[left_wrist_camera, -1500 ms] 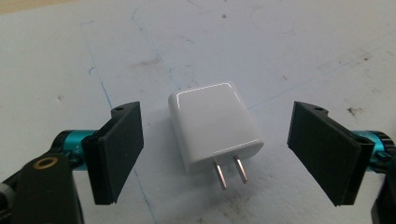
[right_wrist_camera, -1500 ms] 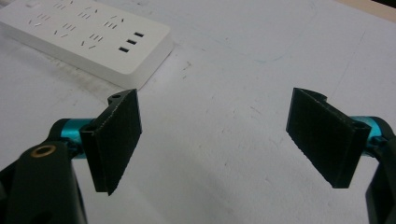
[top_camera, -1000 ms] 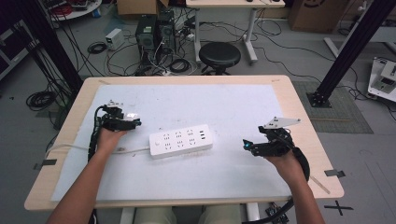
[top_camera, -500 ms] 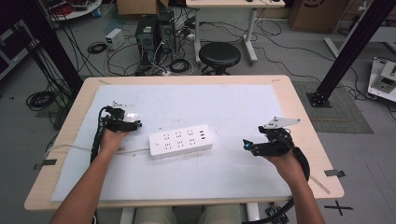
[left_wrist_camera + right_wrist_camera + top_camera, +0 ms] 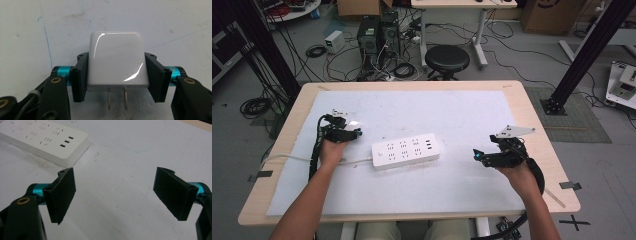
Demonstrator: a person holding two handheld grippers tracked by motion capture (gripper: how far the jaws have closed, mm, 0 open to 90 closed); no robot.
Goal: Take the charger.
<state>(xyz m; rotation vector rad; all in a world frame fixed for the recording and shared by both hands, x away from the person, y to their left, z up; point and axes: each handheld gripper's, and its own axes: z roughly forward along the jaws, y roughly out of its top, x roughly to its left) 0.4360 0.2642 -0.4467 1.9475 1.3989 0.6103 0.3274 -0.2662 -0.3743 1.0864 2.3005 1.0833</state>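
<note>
Pinching white charger (image 5: 117, 60) in just-closed left tool (image 5: 117, 75), right tool (image 5: 122, 192) spread over bare mat (image 5: 140, 150), power strip (image 5: 406, 150) between them.

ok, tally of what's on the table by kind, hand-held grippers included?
Power strip: 1
Plug adapter: 1, white, clamped in the left hand-held gripper
Hand-held grippers: 2, the right hand-held gripper open with nothing between its jaws
Total: 4
</note>
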